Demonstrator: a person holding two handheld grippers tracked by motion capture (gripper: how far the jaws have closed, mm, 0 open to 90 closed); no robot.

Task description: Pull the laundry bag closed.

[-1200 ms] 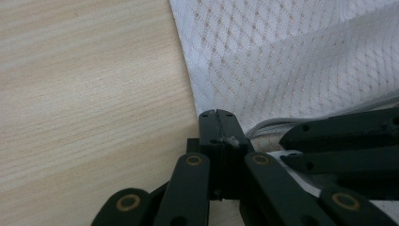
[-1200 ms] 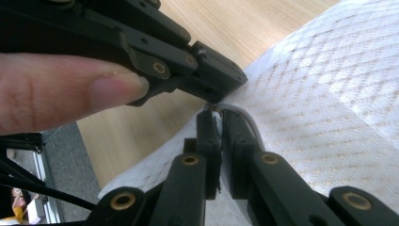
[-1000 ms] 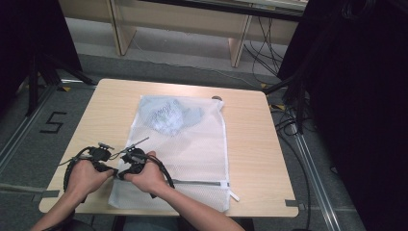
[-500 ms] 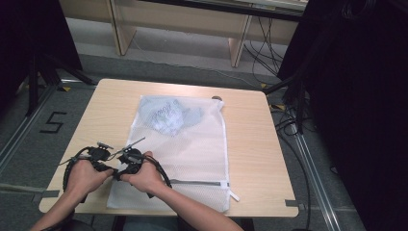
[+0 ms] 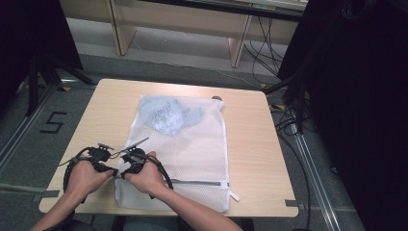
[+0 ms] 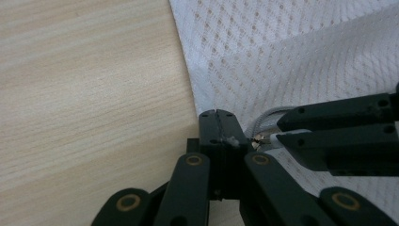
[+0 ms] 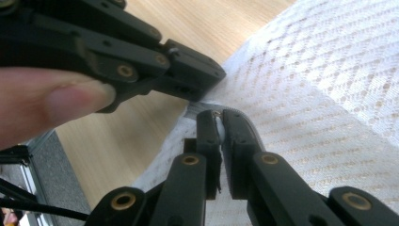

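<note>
Bags: one white mesh laundry bag (image 5: 192,154), flat on the bench (image 5: 250,139), pale garment (image 5: 168,115) inside.
Left gripper (image 5: 114,172): jaws pressed together on the bag's near-left corner.
Right gripper (image 5: 121,174): jaws pinching the zip pull (image 7: 215,114) there.

The tabletop (image 5: 250,144) carries a white mesh bag (image 5: 192,154) that runs from near the far edge to the near edge, a bundle of pale cloth (image 5: 168,118) swelling its far end. Bare wood lies open along the right edge and the far left corner. At the near left corner the left gripper (image 5: 111,172) and right gripper (image 5: 120,174) crowd together at the bag's corner, jaws closed, almost touching, leaving no passage between them.
</note>
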